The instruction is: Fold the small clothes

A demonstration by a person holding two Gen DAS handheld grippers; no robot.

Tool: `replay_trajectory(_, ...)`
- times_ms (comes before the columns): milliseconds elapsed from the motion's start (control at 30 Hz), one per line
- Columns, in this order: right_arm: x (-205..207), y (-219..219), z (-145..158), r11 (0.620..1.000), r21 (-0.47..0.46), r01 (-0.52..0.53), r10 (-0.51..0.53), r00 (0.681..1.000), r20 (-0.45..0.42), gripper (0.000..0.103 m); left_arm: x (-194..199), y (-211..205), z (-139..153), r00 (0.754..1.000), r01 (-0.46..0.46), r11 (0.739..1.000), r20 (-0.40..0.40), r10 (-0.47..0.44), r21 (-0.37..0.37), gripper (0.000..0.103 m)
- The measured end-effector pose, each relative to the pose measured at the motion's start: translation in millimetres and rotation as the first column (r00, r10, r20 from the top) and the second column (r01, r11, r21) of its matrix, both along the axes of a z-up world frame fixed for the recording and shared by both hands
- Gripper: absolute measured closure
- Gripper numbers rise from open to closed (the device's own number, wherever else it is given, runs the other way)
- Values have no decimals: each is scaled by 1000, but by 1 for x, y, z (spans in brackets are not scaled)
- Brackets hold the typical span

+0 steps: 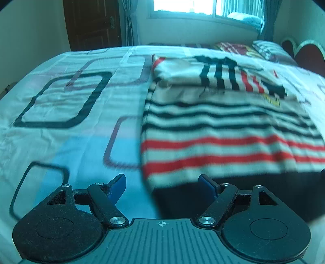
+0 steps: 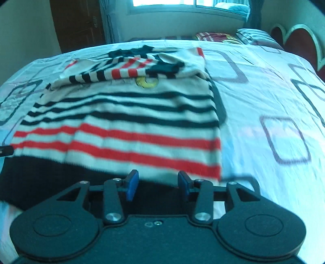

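Note:
A cream sweater (image 1: 223,130) with black and red stripes and a black hem lies flat on the bed, its sleeves folded across the chest above a yellow motif (image 2: 146,82). My left gripper (image 1: 162,185) is open wide at the sweater's near left corner, and its blue pads (image 1: 117,185) touch nothing. My right gripper (image 2: 158,184) is open over the black hem near the sweater's (image 2: 126,121) near right corner. The hem shows in the gap, but neither pad presses on it.
The bed sheet (image 1: 67,97) is pale with rounded-square outlines and stretches left and right of the sweater. Pillows (image 1: 266,49) lie at the far right by a red headboard (image 2: 294,42). A dark door (image 1: 93,22) and a window (image 1: 182,6) are behind the bed.

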State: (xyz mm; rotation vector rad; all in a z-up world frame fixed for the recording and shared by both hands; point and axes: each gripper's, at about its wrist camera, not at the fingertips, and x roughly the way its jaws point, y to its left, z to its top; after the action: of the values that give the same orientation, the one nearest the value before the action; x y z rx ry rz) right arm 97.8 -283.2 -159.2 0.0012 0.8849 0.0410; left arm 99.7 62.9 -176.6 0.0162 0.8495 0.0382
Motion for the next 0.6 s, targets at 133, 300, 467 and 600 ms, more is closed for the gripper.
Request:
replay_trajectory(133, -20, -7, 0, 998, -25, 57, -56, 998, 10, 47, -19, 10, -11, 999, -14, 999, -50, 12, -52, 25)
replay_trajectory(300, -35, -26, -6, 991, -10, 131, -132, 991, -21, 46, -37, 16, -17, 999, -14, 981, -41, 6, -195, 26)
replay_trajectory(467, -45, -35, -10, 984, 45, 175, -173, 984, -44, 51, -40, 11, -19, 999, 19, 958, -38, -31, -287, 53)
replay_trajectory(600, -48, -36, -8, 976, 121, 181, -173, 982, -75, 84, -34, 12, -18, 995, 35, 944, -72, -62, -328, 82)
